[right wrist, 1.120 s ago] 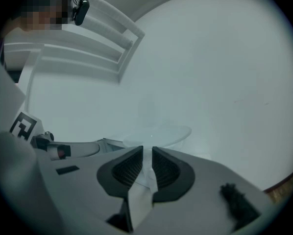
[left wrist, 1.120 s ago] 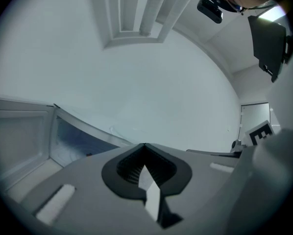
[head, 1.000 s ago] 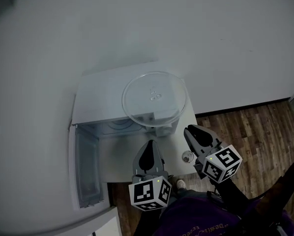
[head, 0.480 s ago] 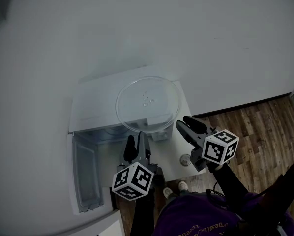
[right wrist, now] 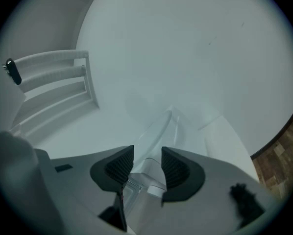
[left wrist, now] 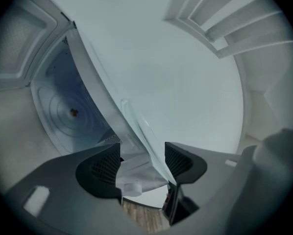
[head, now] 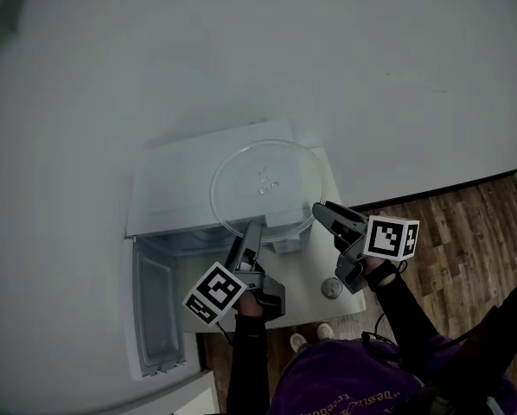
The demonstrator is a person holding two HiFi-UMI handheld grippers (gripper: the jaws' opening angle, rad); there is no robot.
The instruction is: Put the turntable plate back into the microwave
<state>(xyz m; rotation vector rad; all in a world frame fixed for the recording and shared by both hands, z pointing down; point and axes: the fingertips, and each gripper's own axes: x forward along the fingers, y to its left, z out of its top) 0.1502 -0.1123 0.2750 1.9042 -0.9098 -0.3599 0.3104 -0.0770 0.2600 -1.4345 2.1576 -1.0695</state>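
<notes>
Seen from above, at the far left, the door (head: 151, 305) of a white microwave (head: 181, 180) hung wide open. The microwave stood on a white table (head: 303, 271) against a pale wall.

The left gripper (head: 248, 234) reached toward the front of the microwave's top, its marker cube nearest the person. Its own view showed the jaws parting, with the near rim of the plate running up between them, close against the right-hand pad. Neither pad squeezed the glass. The same view looked into the open cavity, where the ringed floor (left wrist: 70, 114) lay bare around a small dark hub.

The clear glass turntable plate (head: 267, 184) lay flat on top of the microwave, not inside it. Its front edge jutted out a little over the opening.

The right gripper (head: 321, 208) sat at the plate's front right rim. Its jaws were also parting, the pads clear of the glass, with the rim just ahead between them.

Below it, a small round object (head: 331, 288) rested on the table. Wooden floor (head: 466, 223) showed at the far right.
</notes>
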